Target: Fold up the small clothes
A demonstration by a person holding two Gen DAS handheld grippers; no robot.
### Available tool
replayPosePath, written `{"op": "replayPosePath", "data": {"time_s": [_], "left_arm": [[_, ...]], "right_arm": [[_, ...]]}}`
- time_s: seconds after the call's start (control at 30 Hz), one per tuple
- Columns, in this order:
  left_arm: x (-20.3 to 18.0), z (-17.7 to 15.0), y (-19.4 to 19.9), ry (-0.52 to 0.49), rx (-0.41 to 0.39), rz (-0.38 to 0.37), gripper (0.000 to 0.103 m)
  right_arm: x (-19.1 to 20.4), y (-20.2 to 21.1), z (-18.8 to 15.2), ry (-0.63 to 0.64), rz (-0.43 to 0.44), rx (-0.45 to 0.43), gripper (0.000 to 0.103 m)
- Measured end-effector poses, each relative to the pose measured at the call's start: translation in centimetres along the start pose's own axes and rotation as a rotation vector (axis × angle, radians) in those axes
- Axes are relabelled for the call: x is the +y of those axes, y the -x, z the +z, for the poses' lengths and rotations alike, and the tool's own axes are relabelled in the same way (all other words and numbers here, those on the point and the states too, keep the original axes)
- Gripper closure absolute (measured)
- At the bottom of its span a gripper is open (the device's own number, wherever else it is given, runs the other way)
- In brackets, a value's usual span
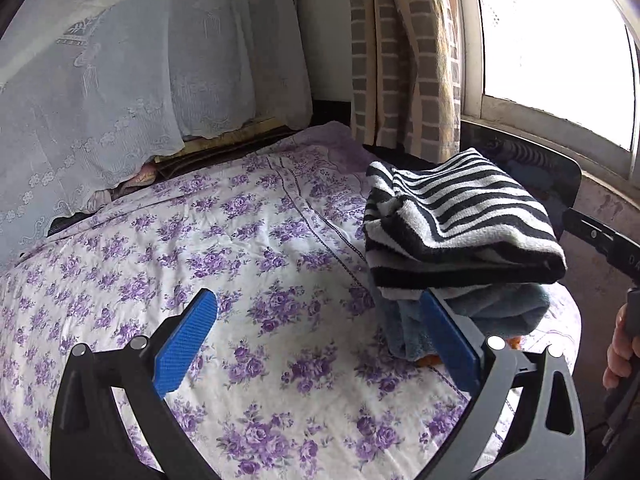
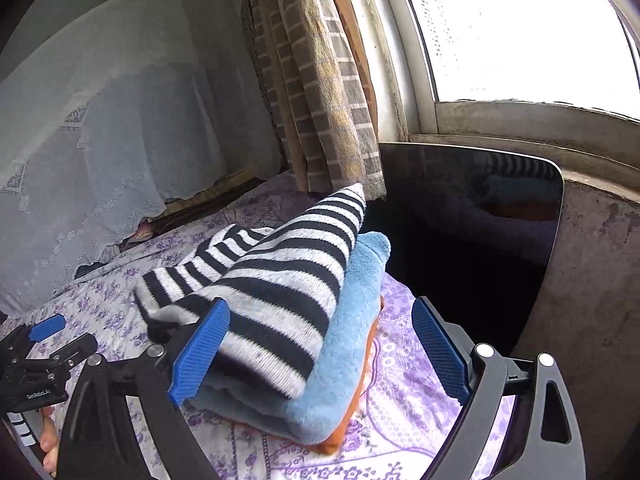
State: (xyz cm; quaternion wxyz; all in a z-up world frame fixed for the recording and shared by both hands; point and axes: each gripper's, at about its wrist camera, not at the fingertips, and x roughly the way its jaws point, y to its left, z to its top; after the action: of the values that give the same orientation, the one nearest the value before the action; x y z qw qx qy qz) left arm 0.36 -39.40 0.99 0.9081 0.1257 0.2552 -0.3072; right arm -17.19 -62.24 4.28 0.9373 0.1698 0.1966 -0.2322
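Striped cloth (image 2: 276, 280), folded, tops a stack: blue towel (image 2: 352, 344) beneath, orange cloth (image 2: 340, 440) lowest. Stack sits at the bed's window-side edge on the floral bedspread (image 1: 240, 240). Left gripper (image 1: 316, 336) spread wide, holding nothing, one finger beside the stack. Right gripper (image 2: 320, 352) spread wide around the stack, gripping nothing.

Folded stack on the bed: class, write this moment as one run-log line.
stack: striped towel on blue towel on orange cloth | left tongs: open, empty | right tongs: open, straddling the stack | bed: floral sheet
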Motion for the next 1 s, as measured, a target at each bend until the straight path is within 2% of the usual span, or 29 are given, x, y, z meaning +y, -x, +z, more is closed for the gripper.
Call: {"op": "replayPosePath", "data": {"time_s": [0.23,0.57,0.67,0.77,1.0], "left_arm": [[-0.3,-1.4,3.6,-0.030,-0.020,0.030,0.004],[-0.1,-2.8,8.8,-0.035,-0.051,0.061,0.004],[0.2,-3.0,10.0,-0.018,-0.046,0.037,0.004],[0.4,-3.4,10.5,0.007,-0.035,-0.017,0.004],[-0.7,-3.9,9.4,-0.009,0.047,-0.041,0.004]], "right_arm": [[2.2,5.5,-1.8,-0.007,0.046,-0.054,0.004],[6.2,12.2,-2.8,0.034,0.039,-0.103,0.004],[7.5,13.8,-3.1,0.059,0.056,-0.113,0.004],[8.9,14.9,-3.4,0.093,0.088,-0.130,0.003],[9.7,15.3,-3.6,0.123,0.070,-0.141,0.003]]}}
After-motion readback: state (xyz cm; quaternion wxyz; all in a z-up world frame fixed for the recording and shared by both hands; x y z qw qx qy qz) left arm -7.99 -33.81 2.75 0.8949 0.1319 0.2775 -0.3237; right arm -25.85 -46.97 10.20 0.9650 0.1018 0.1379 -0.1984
